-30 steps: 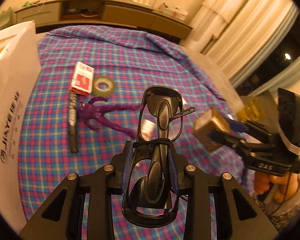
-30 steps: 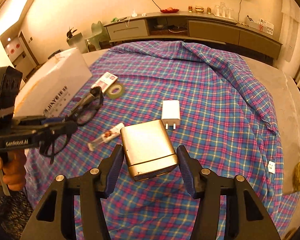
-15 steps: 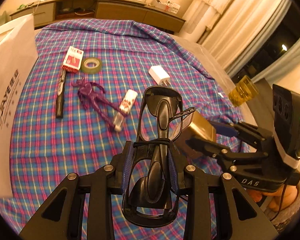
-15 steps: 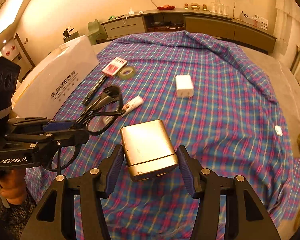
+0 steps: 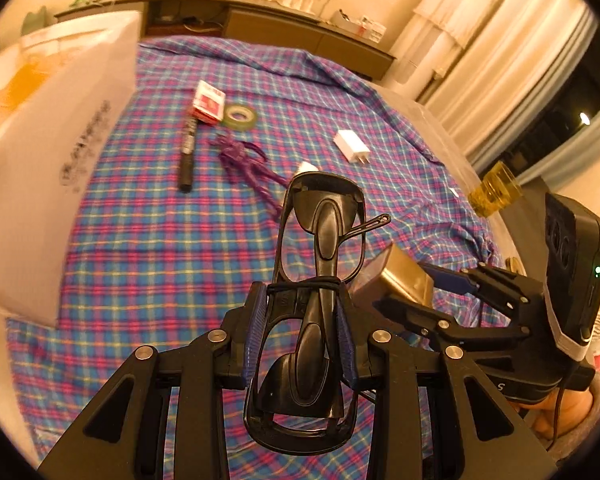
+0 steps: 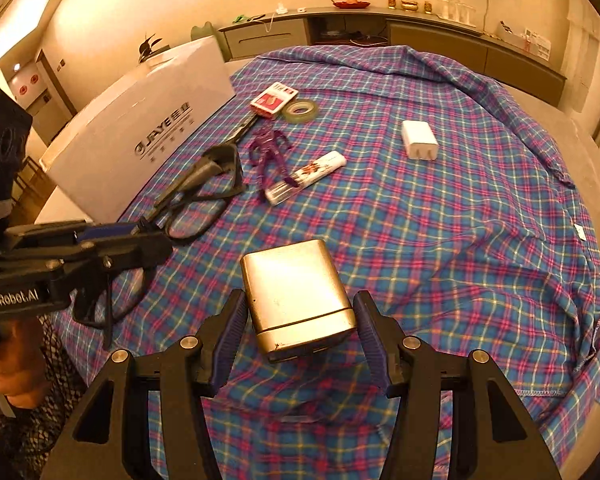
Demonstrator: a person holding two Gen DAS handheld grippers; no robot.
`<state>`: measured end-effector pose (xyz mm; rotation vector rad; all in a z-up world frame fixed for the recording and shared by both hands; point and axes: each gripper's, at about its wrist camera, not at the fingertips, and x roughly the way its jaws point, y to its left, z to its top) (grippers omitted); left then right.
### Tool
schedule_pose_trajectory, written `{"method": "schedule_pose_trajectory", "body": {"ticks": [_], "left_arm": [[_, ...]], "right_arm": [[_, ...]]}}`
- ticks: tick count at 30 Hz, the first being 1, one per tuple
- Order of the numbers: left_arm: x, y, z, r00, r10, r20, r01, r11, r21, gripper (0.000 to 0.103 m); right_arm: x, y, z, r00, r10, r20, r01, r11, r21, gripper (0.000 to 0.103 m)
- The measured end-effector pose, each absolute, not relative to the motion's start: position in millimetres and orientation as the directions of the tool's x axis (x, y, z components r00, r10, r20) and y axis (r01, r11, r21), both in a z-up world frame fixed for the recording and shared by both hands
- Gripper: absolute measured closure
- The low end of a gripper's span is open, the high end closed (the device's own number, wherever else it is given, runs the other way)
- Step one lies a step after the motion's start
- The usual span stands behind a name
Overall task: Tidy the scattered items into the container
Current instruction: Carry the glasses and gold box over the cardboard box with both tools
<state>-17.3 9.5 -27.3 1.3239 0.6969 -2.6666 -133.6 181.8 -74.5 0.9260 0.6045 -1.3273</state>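
My left gripper is clamped on folded black glasses; my right gripper pinches a gold metal case above the plaid cloth; a white box stands nearby.

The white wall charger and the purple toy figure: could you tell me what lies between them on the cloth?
In the right wrist view, a white tube lies between the white wall charger and purple toy figure.
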Motion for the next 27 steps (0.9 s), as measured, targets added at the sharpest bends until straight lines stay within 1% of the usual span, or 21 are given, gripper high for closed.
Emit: {"method": "schedule_pose_trajectory", "body": {"ticks": [10, 27], "left_arm": [[18.1, -13.1, -2.9, -0.673, 0.001, -0.74, 0.337, -0.89, -0.308, 0.069], [66.0, -59.1, 25.1, -0.715, -0.085, -0.694, 0.428, -0.838, -0.338, 0.069]], "right_arm": [[-88.6, 181.2, -47.8, 0.106, -0.563, -0.82, 0.994, 0.056, 0.09, 0.047], [-19.8, 153.1, -9.1, 0.151, -0.586, -0.796, 0.981, 0.19, 0.046, 0.047]]}}
